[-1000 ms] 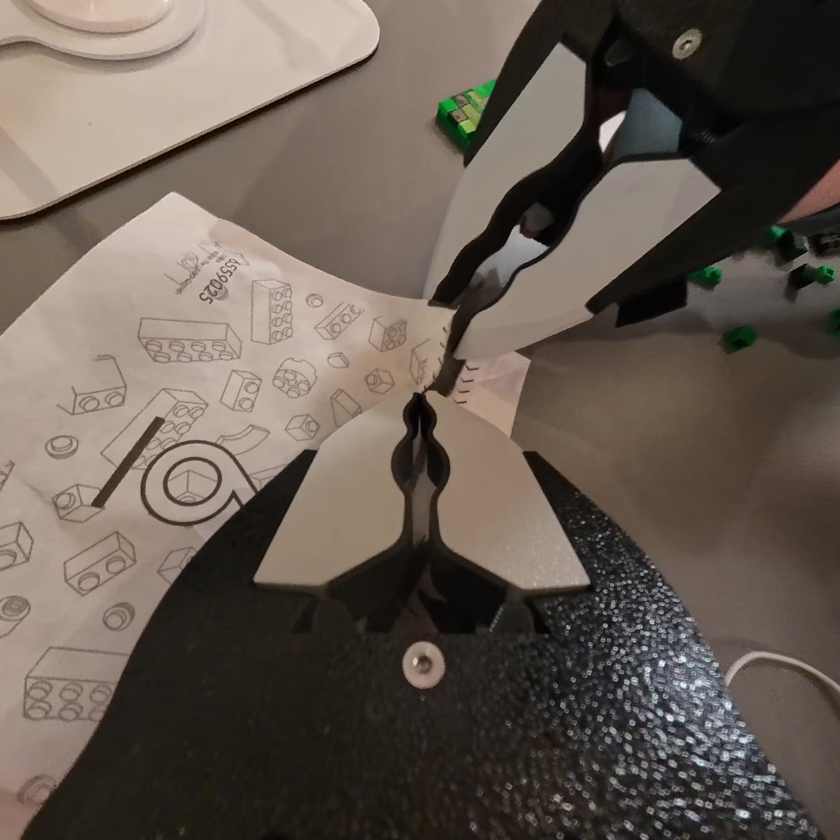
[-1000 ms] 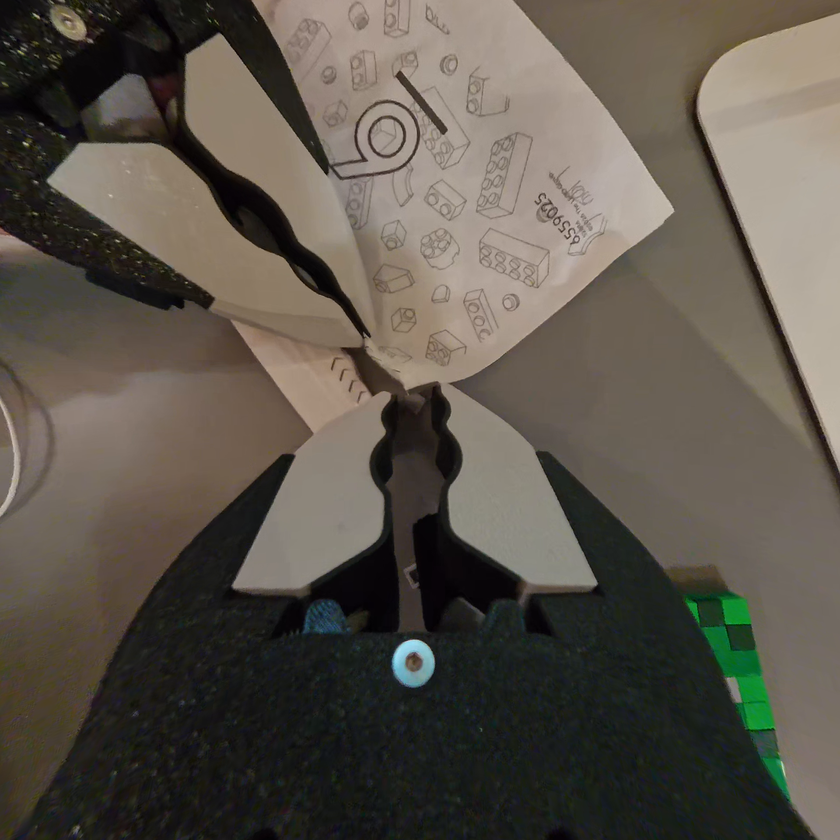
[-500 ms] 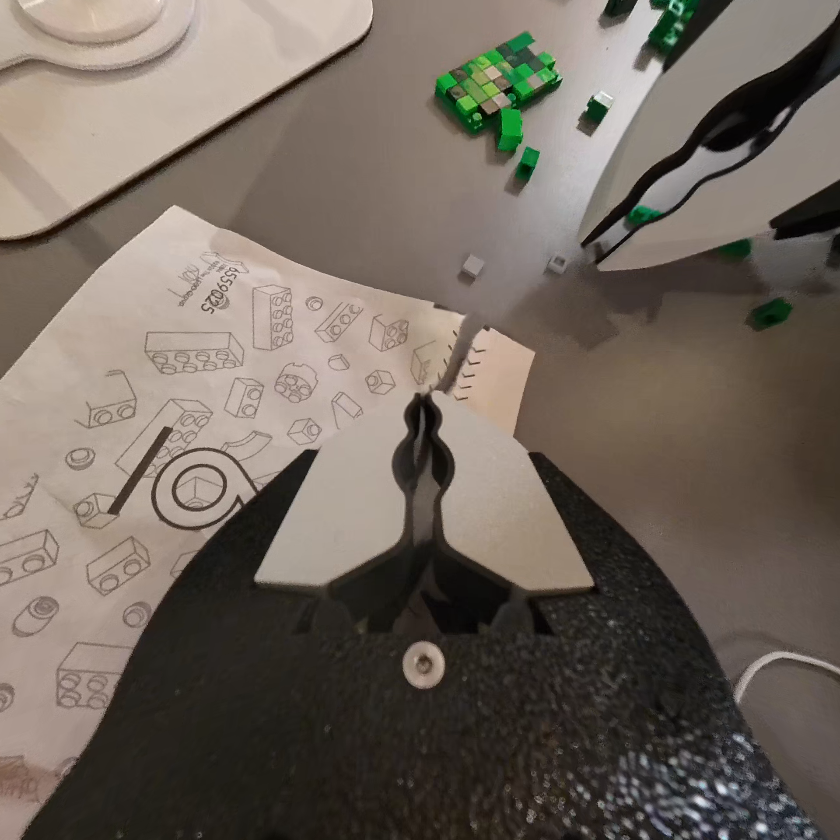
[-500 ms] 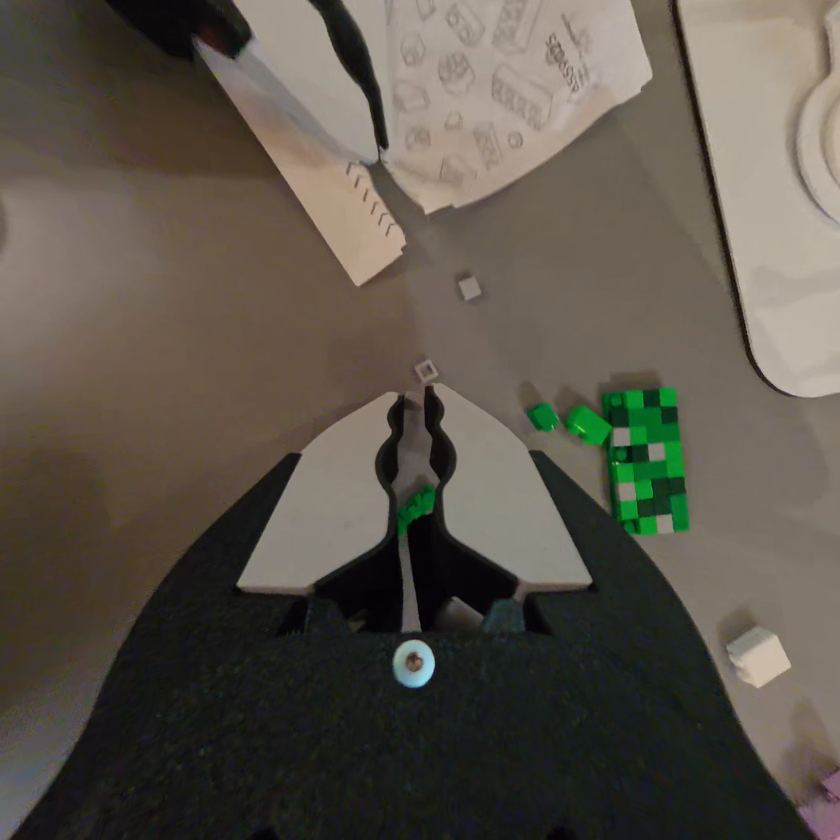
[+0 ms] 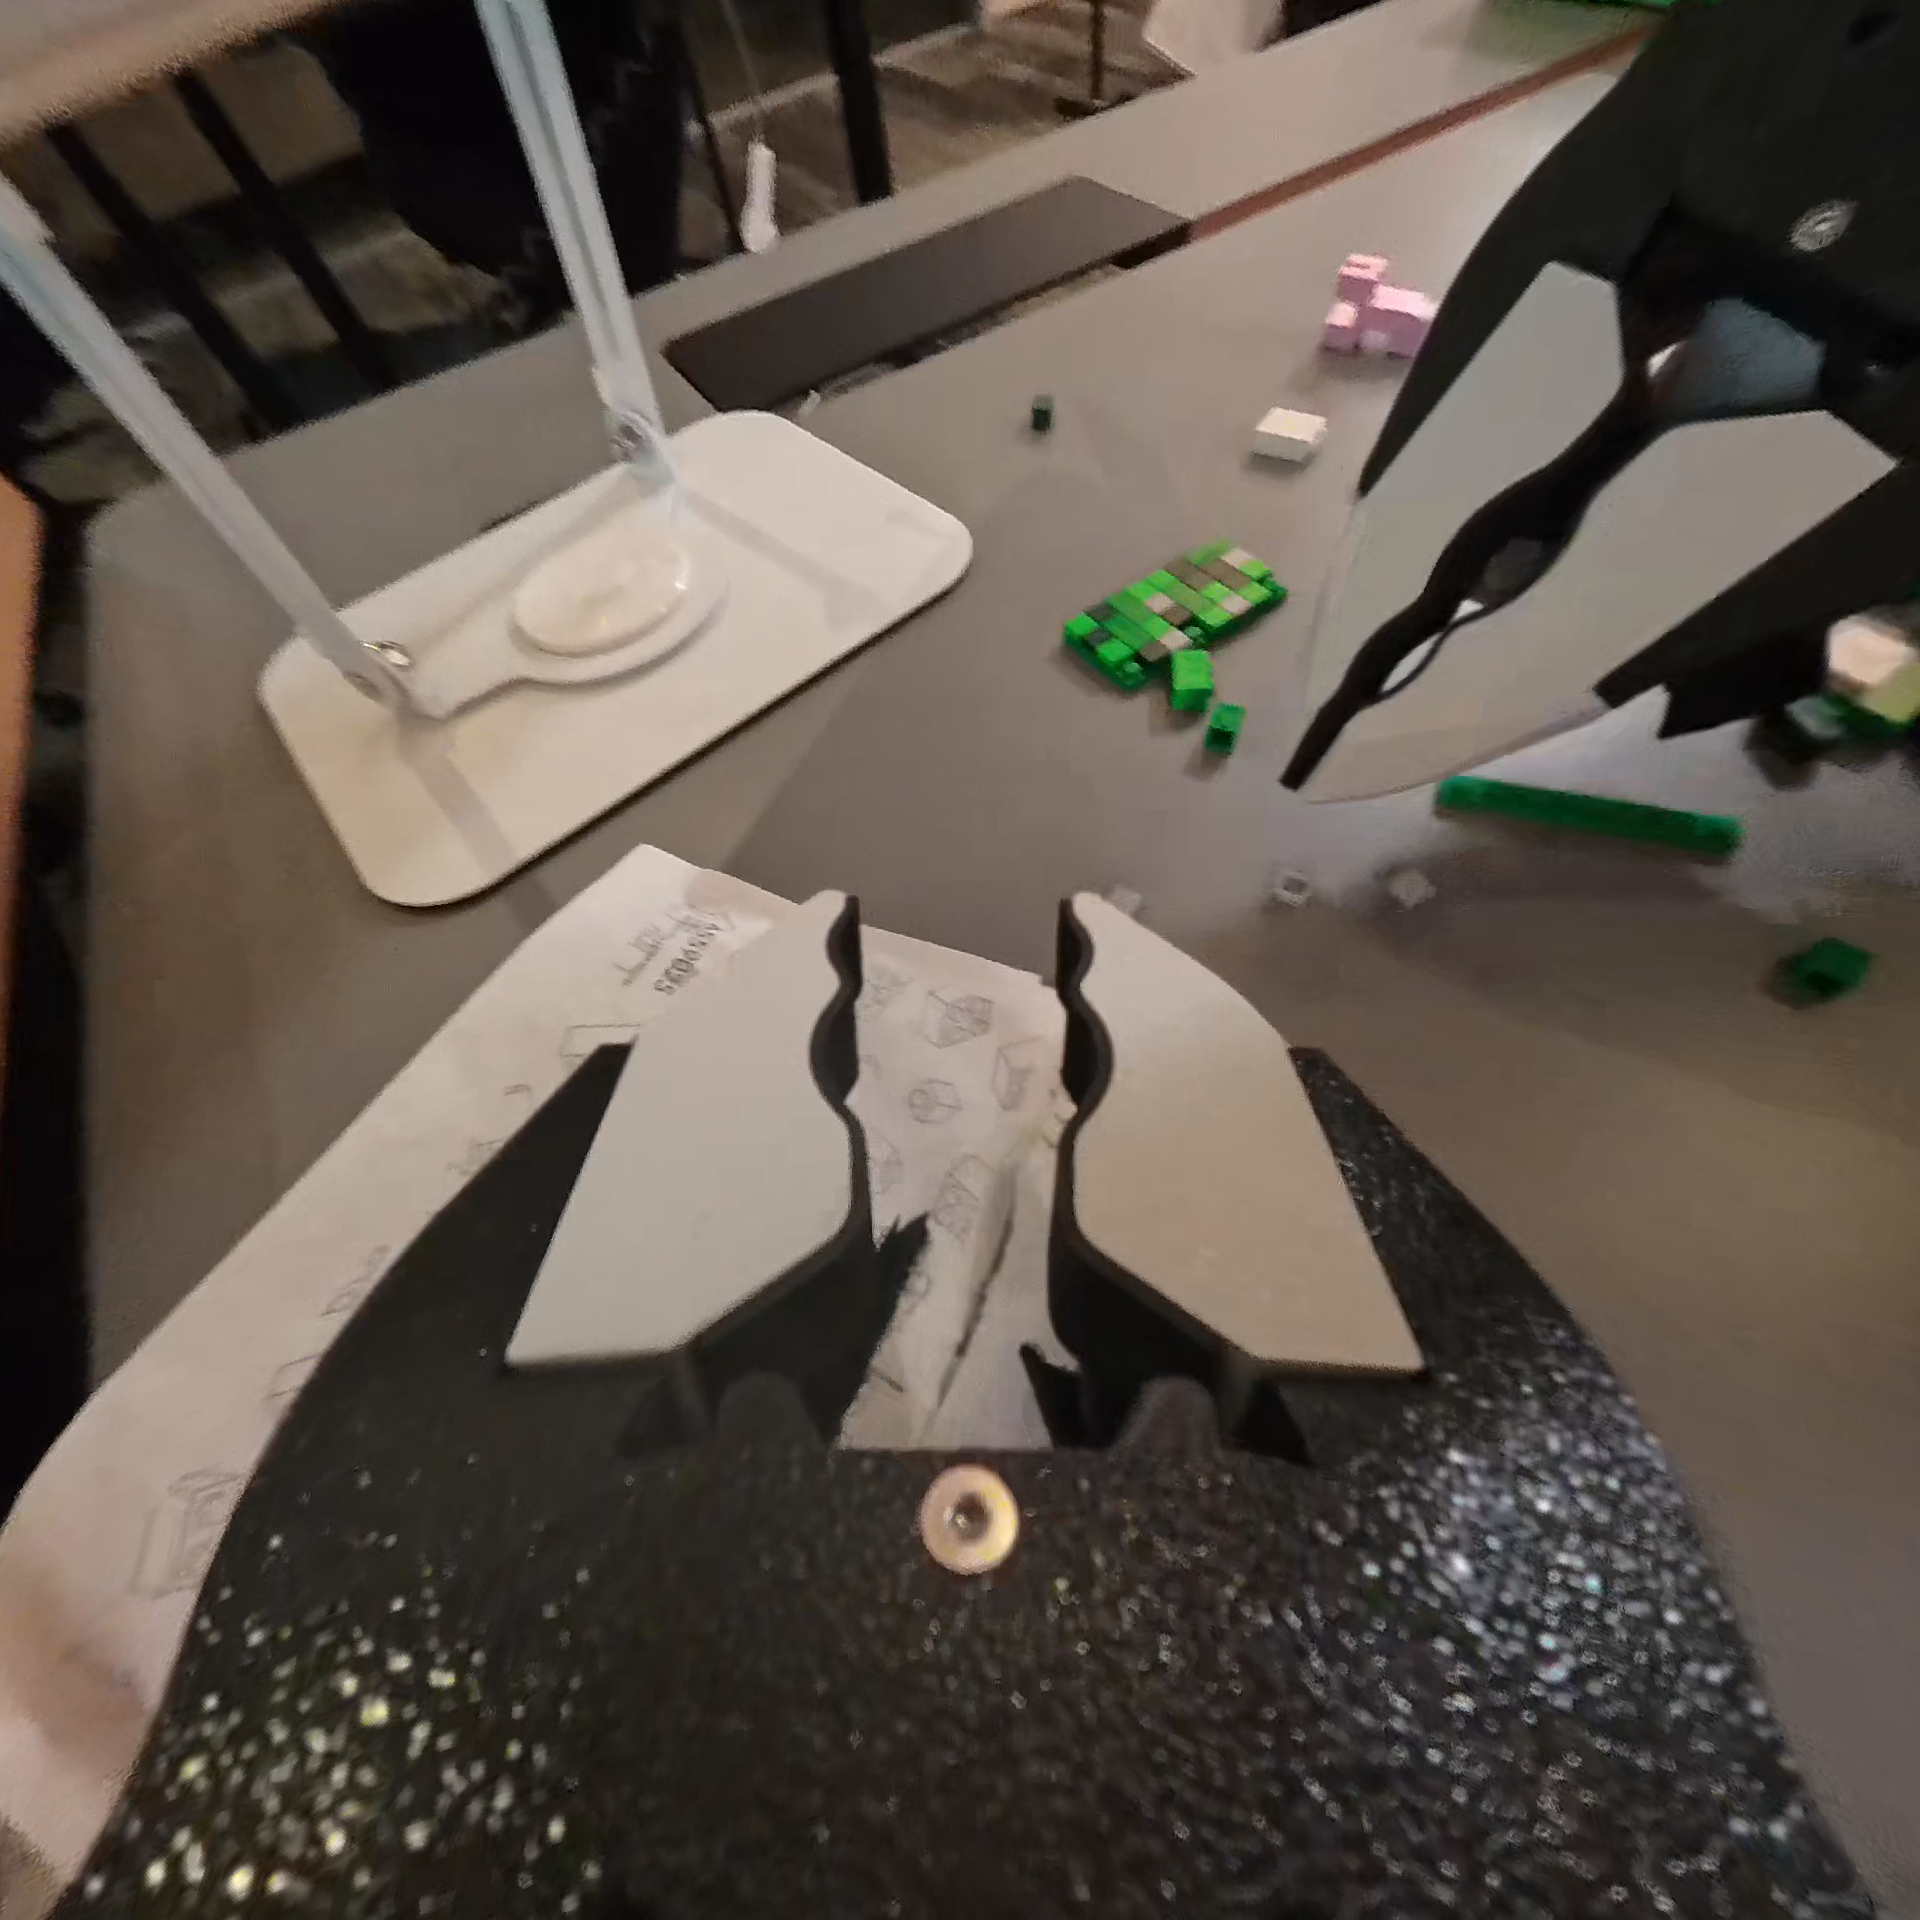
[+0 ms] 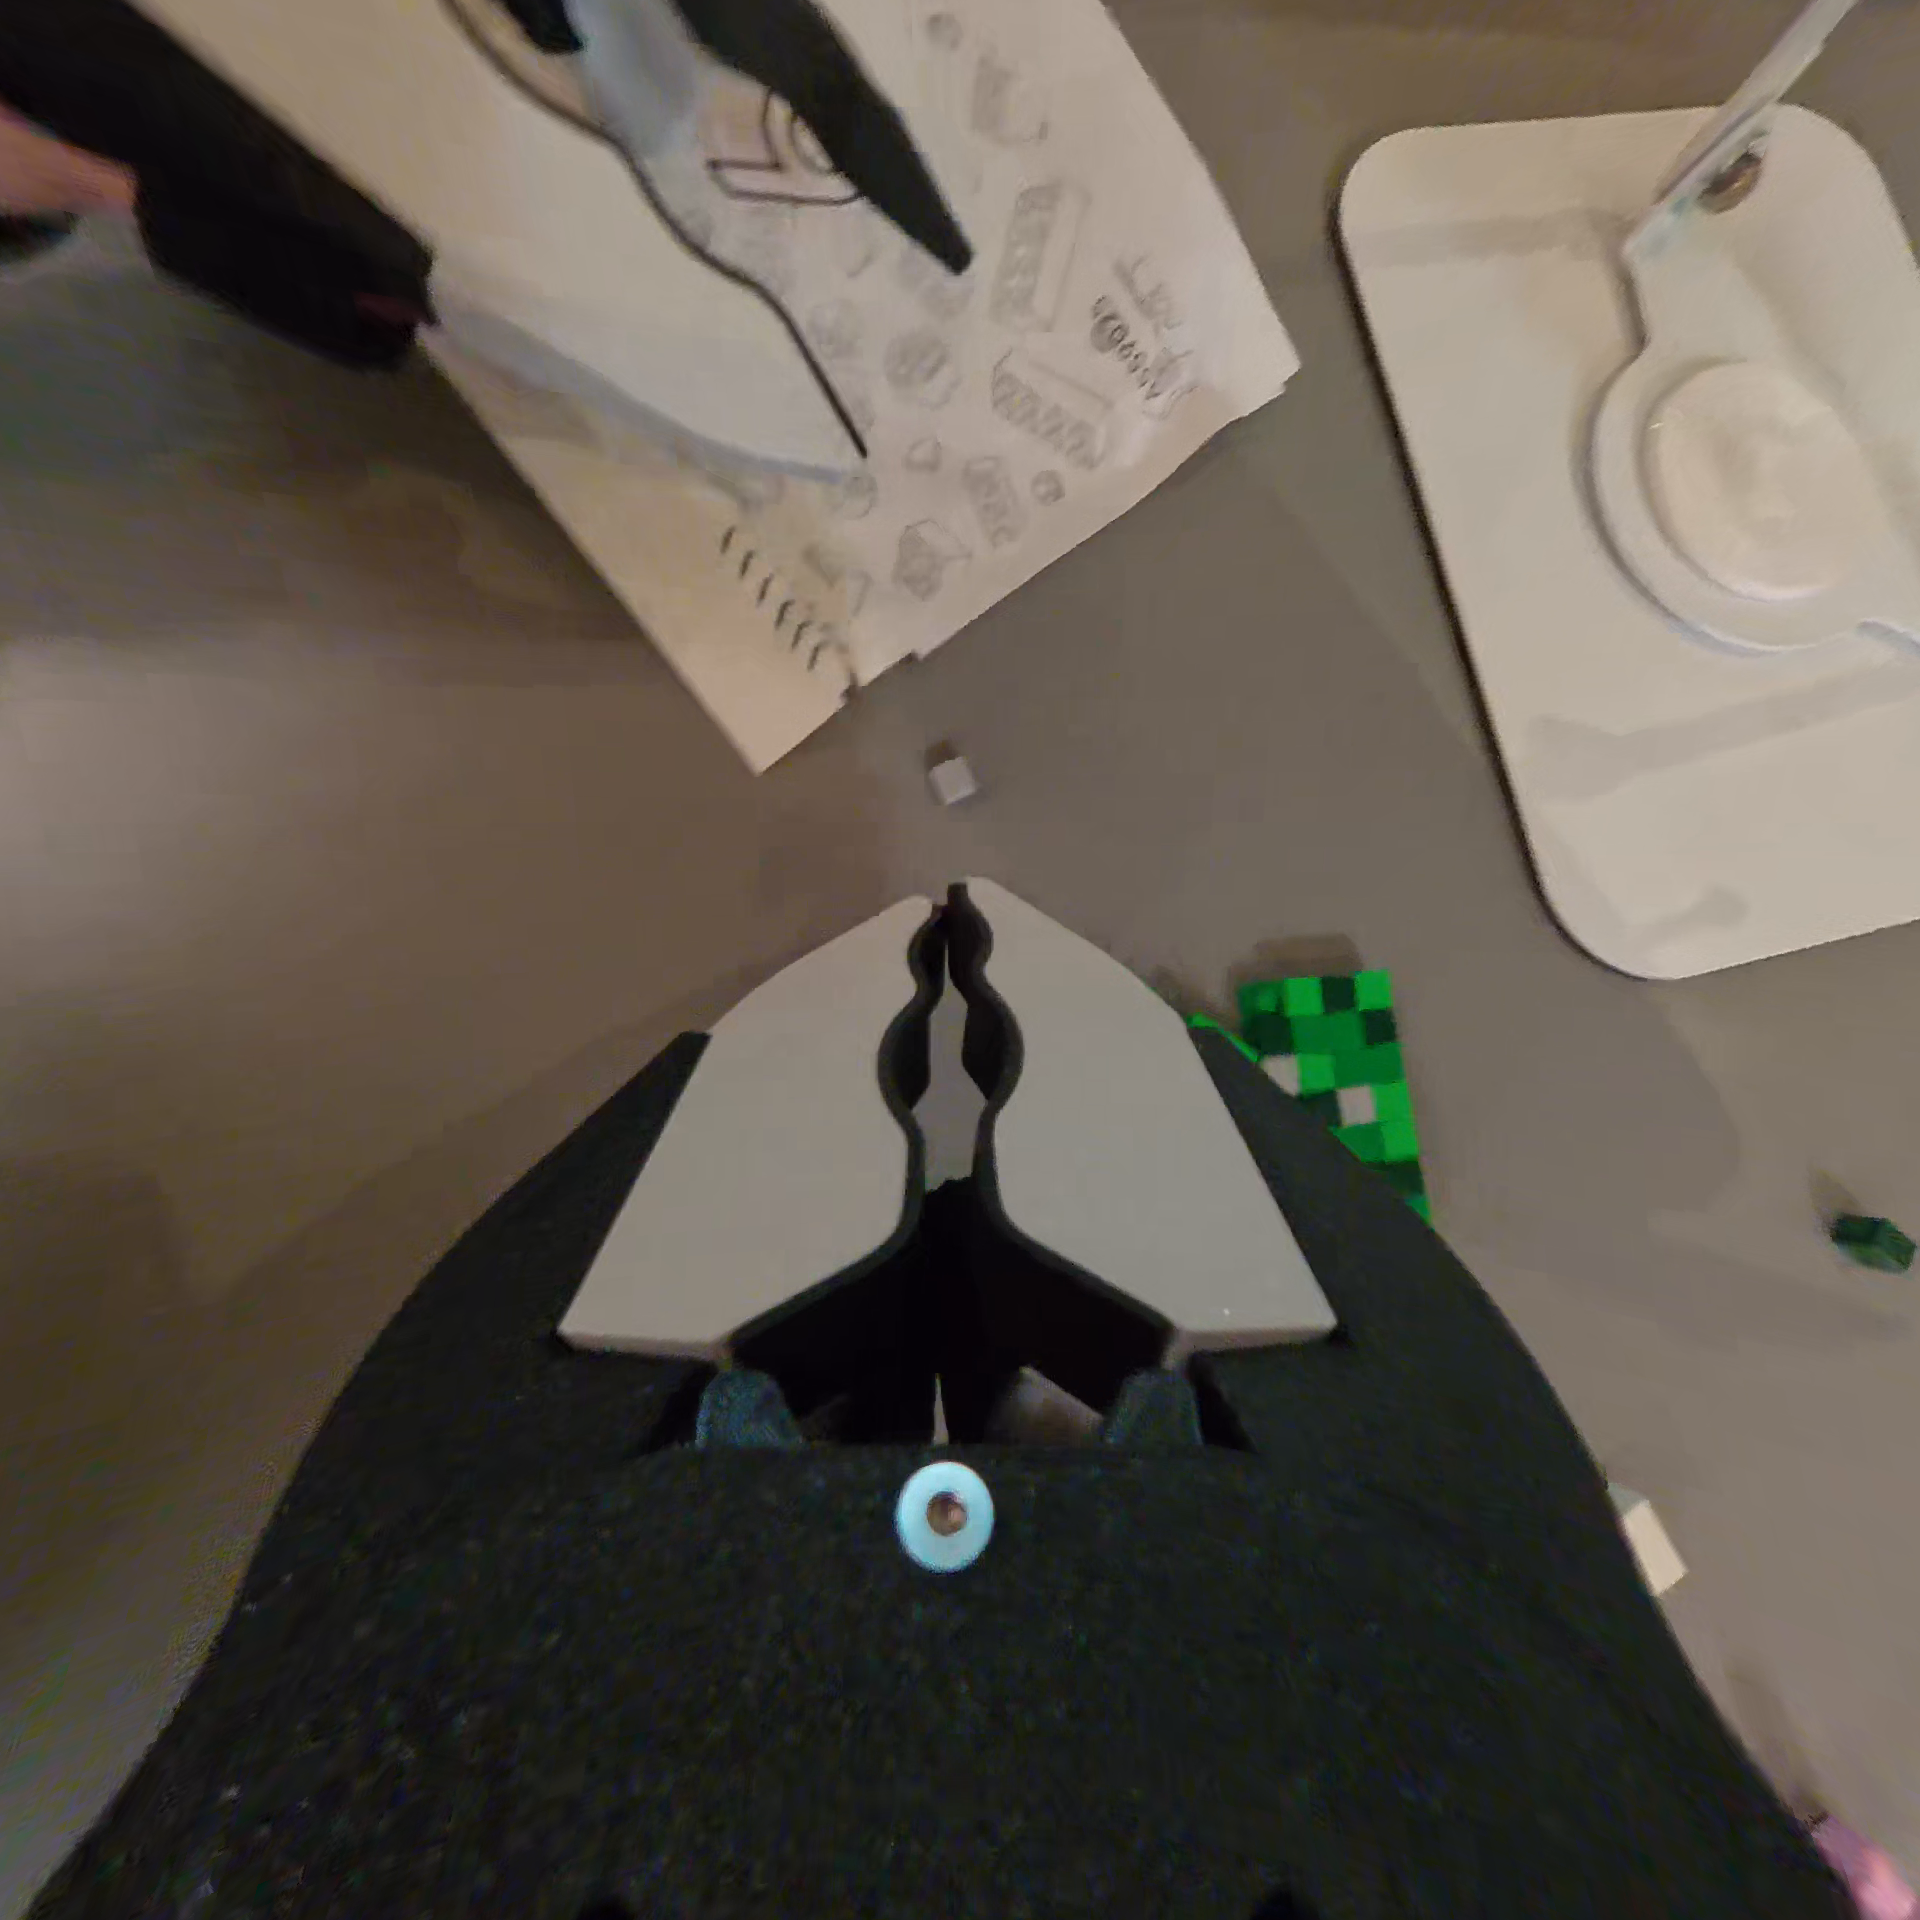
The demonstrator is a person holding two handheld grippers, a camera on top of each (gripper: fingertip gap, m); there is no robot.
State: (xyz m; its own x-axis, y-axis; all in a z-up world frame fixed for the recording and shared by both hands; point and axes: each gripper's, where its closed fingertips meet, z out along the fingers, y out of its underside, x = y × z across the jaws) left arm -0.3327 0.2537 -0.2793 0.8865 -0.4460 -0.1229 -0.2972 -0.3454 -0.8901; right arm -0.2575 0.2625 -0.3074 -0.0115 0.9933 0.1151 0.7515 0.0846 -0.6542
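Note:
A white paper bag [image 5: 644, 997] printed with brick outlines lies flat on the grey table, its top edge torn open. My left gripper [image 5: 961, 914] is open just above it, and the paper shows between its fingers [image 5: 727, 1122]. In the right wrist view the bag [image 6: 1039, 343] lies ahead with the left gripper [image 6: 909, 358] blurred over it. My right gripper [image 6: 954, 899] is shut with nothing seen between its tips. It hangs over the table beside the bag and shows in the left wrist view [image 5: 1299, 779]. A small grey cube [image 6: 951, 777] lies just ahead of it.
A white lamp base [image 5: 623, 644] stands behind the bag, also seen in the right wrist view [image 6: 1662, 520]. A green tiled plate [image 5: 1174, 613], loose green bricks [image 5: 1226, 722], a long green plate [image 5: 1579, 816], a white brick [image 5: 1288, 431] and pink bricks [image 5: 1371, 322] lie scattered. A black pad [image 5: 914, 281] lies far back. My right fingertips sit around 8 cm from my left ones. From the right gripper's tips to the small grey cube [image 6: 951, 777] is close to 4 cm.
Both grippers pinched the bag's top edge a second ago. The right one pulled away and small bricks appeared on the table. The left one has now opened, let go and tilted up.

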